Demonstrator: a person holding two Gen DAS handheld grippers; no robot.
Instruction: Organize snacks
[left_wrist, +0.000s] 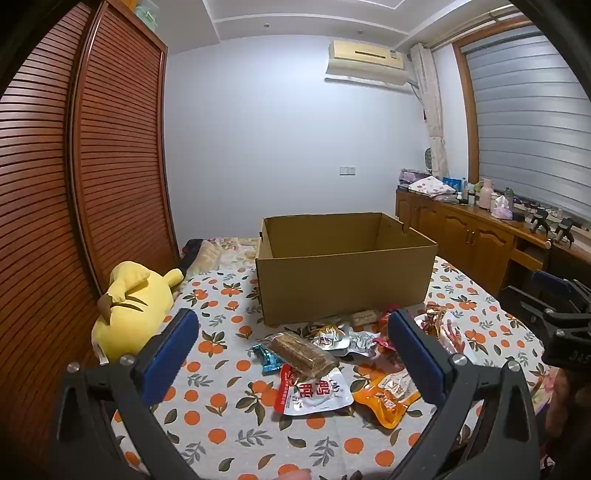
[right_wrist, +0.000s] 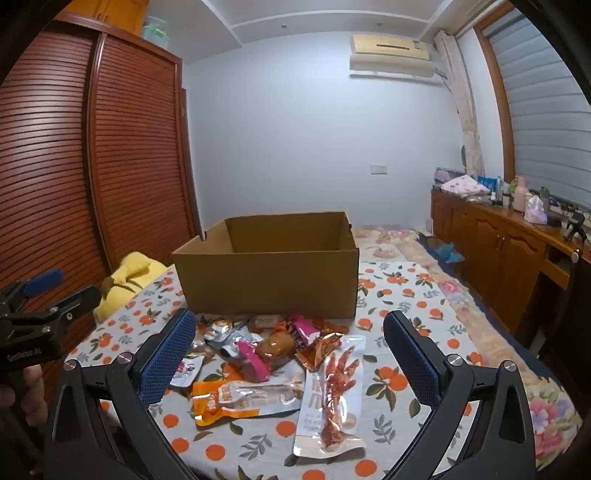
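bed (left_wrist: 229, 435) under orange-print sheet, carrying open cardboard box (left_wrist: 343, 284), seemingly empty inside. snacks (right_wrist: 280, 354) heaped on the sheet just before the box. sorting seemingly not begun; next, probably lowering onto one packet, maybe the red-and-white pouch (left_wrist: 314, 391). left gripper (left_wrist: 291, 354) and right gripper (right_wrist: 288, 358) spread wide, holding nothing, above the heap.
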